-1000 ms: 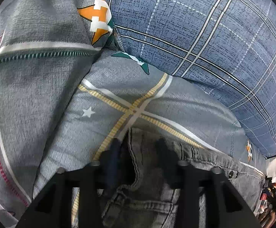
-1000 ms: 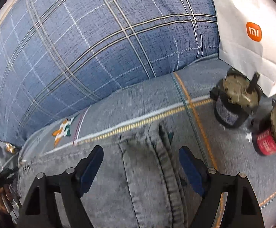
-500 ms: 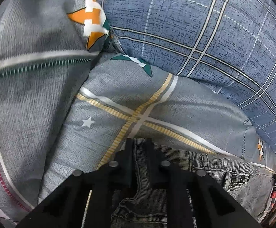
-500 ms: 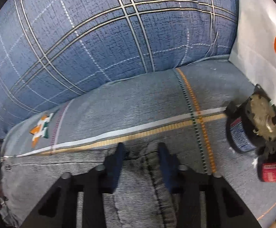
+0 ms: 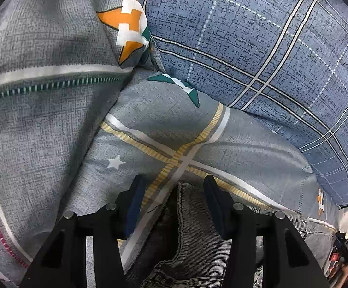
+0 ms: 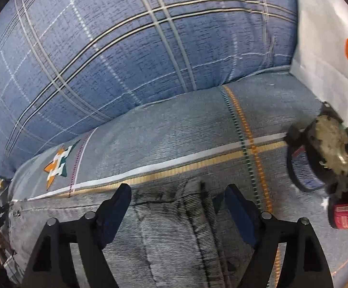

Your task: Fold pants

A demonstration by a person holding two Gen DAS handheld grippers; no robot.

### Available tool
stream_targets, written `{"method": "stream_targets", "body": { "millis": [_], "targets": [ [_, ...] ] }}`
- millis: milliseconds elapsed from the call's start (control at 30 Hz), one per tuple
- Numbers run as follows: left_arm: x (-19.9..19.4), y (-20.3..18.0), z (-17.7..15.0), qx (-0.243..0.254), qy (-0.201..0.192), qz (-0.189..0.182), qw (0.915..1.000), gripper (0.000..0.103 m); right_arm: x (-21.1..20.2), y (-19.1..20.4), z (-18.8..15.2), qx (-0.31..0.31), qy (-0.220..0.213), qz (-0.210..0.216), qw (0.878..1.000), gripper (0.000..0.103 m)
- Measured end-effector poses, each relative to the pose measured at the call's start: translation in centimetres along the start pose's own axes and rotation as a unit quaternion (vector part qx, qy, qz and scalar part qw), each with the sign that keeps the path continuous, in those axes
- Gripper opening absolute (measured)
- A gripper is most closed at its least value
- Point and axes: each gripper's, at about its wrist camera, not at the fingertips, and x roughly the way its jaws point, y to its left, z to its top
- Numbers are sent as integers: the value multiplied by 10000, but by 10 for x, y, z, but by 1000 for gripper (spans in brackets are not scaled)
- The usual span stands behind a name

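the pants lie on the bed sheet before the blue pillow. my left gripper and right gripper have just opened, jaws apart over the denim edge. i should lift away straight, not dragging the fold.

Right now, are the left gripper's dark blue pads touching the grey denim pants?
Apart. The left wrist view shows the left gripper just opened, with bedsheet and denim visible between each pad and the grey denim pants edge.

Grey denim pants lie flat on the grey patterned bed sheet, waistband edge near the blue plaid pillow.
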Motion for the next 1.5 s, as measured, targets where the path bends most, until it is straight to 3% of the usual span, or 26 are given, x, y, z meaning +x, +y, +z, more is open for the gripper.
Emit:
{"method": "stream_targets", "body": {
  "millis": [33, 67, 100, 133, 200, 400, 633, 1100, 1300, 1400, 1500],
  "targets": [
    [0, -1, -1, 59, -24, 17, 10000, 43, 1, 1, 0, -34, 2, -7, 10000, 67],
    [0, -1, -3, 125, -21, 64, 9999, 12, 3, 2, 0, -74, 33, -96, 9999, 54],
    [3, -3, -4, 208, 53, 114, 9997, 11, 3, 5, -1, -116, -7, -253, 9996, 34],
    [3, -5, -5, 276, 16, 183, 9995, 11, 3, 6, -1, -110, -18, -314, 9994, 23],
    [1, -10, -7, 445, -53, 323, 9985, 7, 2, 5, -1, -102, 8, -309, 9995, 20],
    [-31, -15, -10, 415, -435, 234, 9979, 4, -19, 12, -2, -152, -286, -316, 9990, 19],
    [-108, -12, -30, 324, -1035, -341, 9935, 4, -70, 14, -10, -67, -822, -59, 9966, 19],
    [-168, 7, -77, 294, -1355, -804, 9871, 4, -122, 9, -53, -26, -1284, 234, 9914, 19],
    [-216, 50, -133, 146, -1692, -1140, 9789, 4, -177, -4, -106, -34, -1730, 546, 9834, 19],
    [-237, 79, -182, 116, -1859, -1197, 9752, 4, -208, -20, -157, 4, -1952, 764, 9778, 19],
    [-236, 115, -224, -124, -1760, -1091, 9782, 0, -215, -40, -213, 103, -1955, 934, 9762, 19]
  ]
}}
